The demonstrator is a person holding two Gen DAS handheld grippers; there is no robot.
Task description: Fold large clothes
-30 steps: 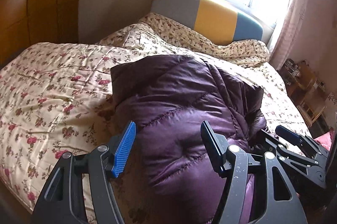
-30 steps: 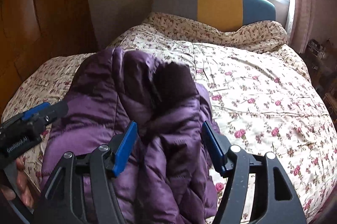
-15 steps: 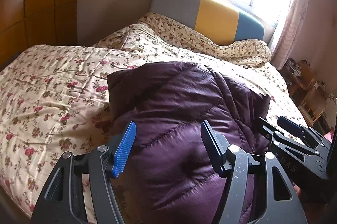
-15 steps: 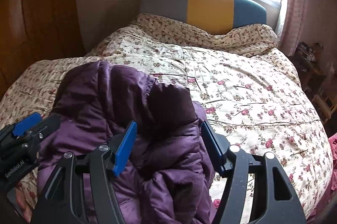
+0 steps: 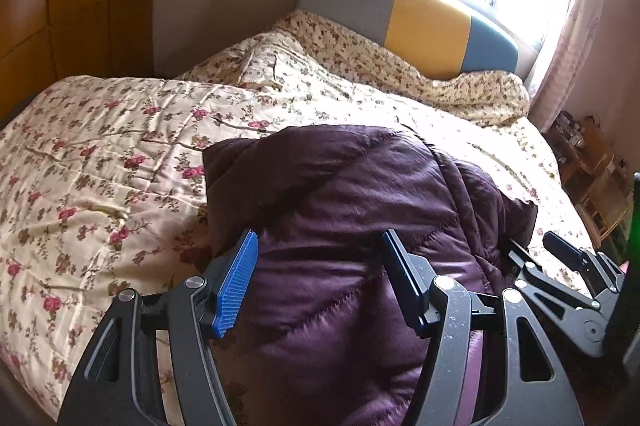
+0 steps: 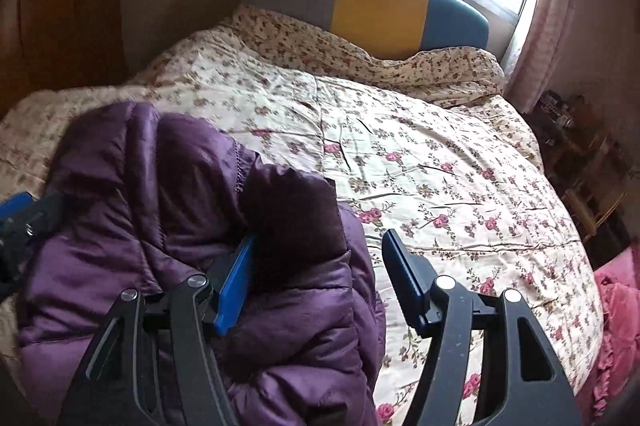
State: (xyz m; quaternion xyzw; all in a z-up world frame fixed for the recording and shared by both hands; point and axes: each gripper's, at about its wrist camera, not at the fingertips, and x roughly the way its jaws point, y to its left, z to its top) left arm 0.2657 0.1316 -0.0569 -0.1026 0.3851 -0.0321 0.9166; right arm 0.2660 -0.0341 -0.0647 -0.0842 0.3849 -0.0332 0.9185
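At the left, the left hand-held gripper (image 5: 318, 276) hovers with its jaws spread wide over the quilted back of the purple down jacket (image 5: 352, 226), gripping nothing. The jacket lies bunched on the floral quilt (image 5: 100, 165) of the bed, near its foot edge. Further right, the right hand-held gripper (image 6: 318, 276) also stands wide apart and empty-handed; its blue left pad sits against a dark fold of the jacket, its right pad over bare quilt.

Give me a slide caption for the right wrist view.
Open right gripper over a bunched purple puffer jacket on a floral quilt.
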